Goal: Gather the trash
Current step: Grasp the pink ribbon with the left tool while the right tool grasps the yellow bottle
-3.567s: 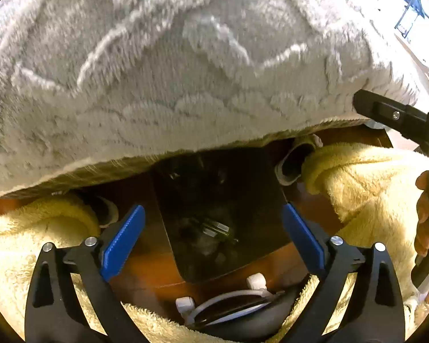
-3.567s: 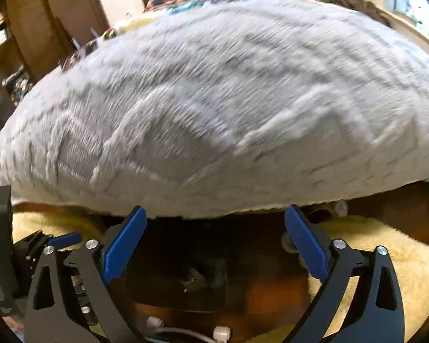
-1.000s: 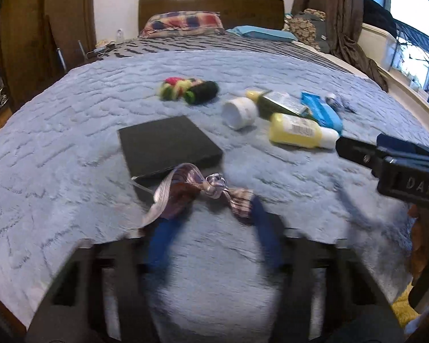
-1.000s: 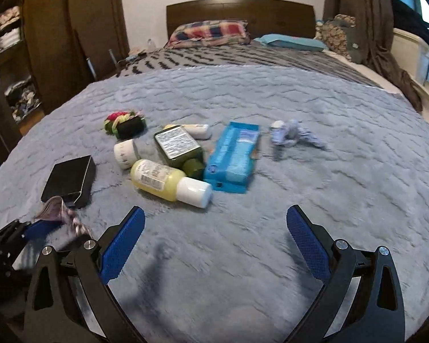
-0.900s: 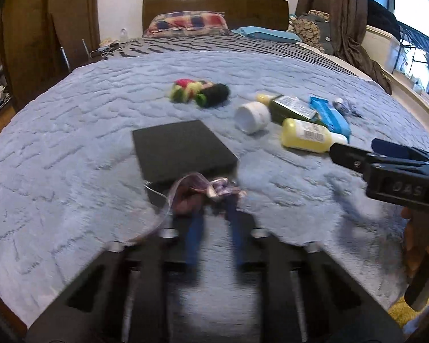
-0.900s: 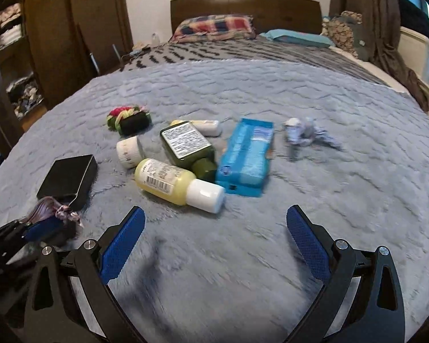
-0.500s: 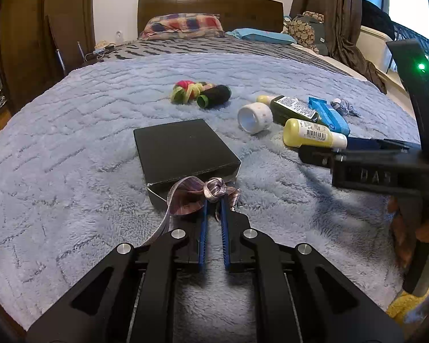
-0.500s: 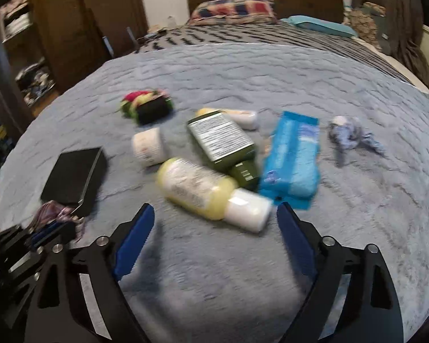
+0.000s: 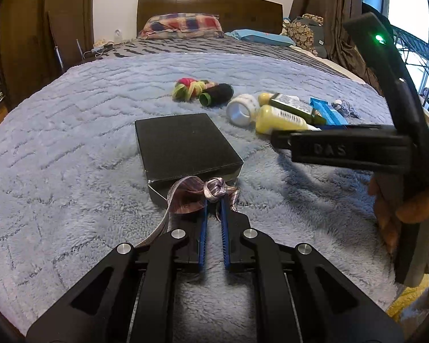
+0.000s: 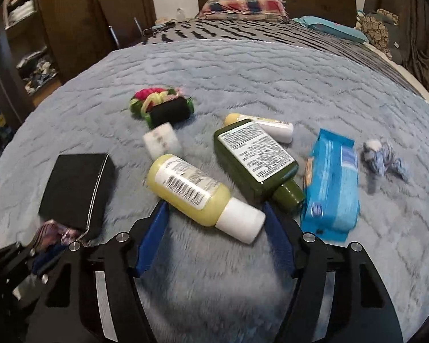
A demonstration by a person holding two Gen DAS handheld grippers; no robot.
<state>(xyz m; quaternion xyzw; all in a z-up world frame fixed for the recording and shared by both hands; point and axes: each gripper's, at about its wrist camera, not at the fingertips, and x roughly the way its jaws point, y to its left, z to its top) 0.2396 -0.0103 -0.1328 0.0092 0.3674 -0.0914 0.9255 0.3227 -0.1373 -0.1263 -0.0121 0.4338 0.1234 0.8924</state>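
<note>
My left gripper [image 9: 213, 200] is shut on a knotted shiny ribbon [image 9: 196, 193] lying against the near edge of a black box [image 9: 183, 145] on the grey blanket; it also shows in the right wrist view [image 10: 53, 233]. My right gripper [image 10: 214, 217] is open, its blue pads either side of the white-capped end of a yellow bottle [image 10: 197, 191], which lies on its side. I cannot tell whether the pads touch it. A dark green bottle [image 10: 257, 163], a blue wipes pack [image 10: 333, 185] and a crumpled wrapper [image 10: 381, 158] lie to the right.
A white tape roll [image 10: 163, 141], a black roll with coloured hair ties [image 10: 163, 105] and a small cream tube [image 10: 271, 127] lie farther back. Pillows [image 10: 244, 7] and a headboard are at the far end. A wardrobe [image 10: 25, 43] stands left.
My left gripper has closed on the ribbon by the black box. My right gripper has moved down and forward to the yellow bottle and its jaws have narrowed.
</note>
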